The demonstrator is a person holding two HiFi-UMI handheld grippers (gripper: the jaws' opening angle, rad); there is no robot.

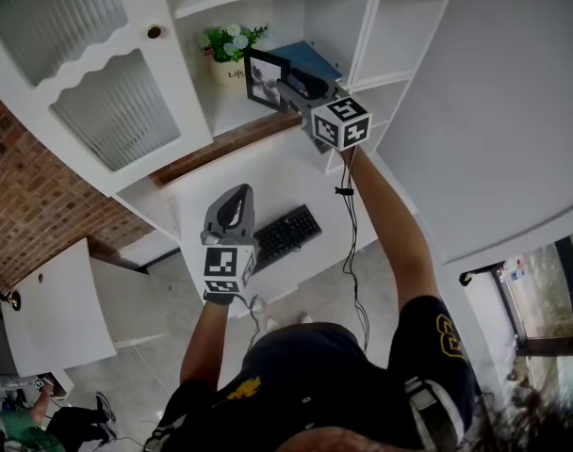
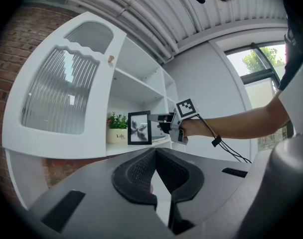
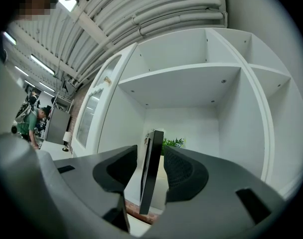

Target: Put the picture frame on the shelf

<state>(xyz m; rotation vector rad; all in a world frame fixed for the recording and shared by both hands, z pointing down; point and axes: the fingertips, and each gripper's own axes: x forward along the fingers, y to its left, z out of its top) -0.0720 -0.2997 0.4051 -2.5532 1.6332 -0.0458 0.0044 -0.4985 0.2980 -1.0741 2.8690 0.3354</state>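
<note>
The black picture frame (image 1: 265, 80) stands on the white shelf (image 1: 232, 111), next to a potted plant (image 1: 230, 53). In the left gripper view the picture frame (image 2: 139, 128) looks upright near the shelf's front edge. My right gripper (image 1: 298, 87) reaches in from the right with its jaws astride the frame's edge. In the right gripper view the picture frame (image 3: 151, 171) is edge-on between the pads, with a thin gap on its left side, so my right gripper (image 3: 151, 148) is slightly open. My left gripper (image 1: 232, 205) hangs lower, shut and empty.
The cabinet door (image 1: 89, 73) with ribbed glass stands open to the left of the shelf. A blue book (image 1: 307, 60) lies behind the frame. Below are a white desk (image 1: 268, 186) with a black keyboard (image 1: 286, 235). A brick wall (image 1: 32, 196) is at left.
</note>
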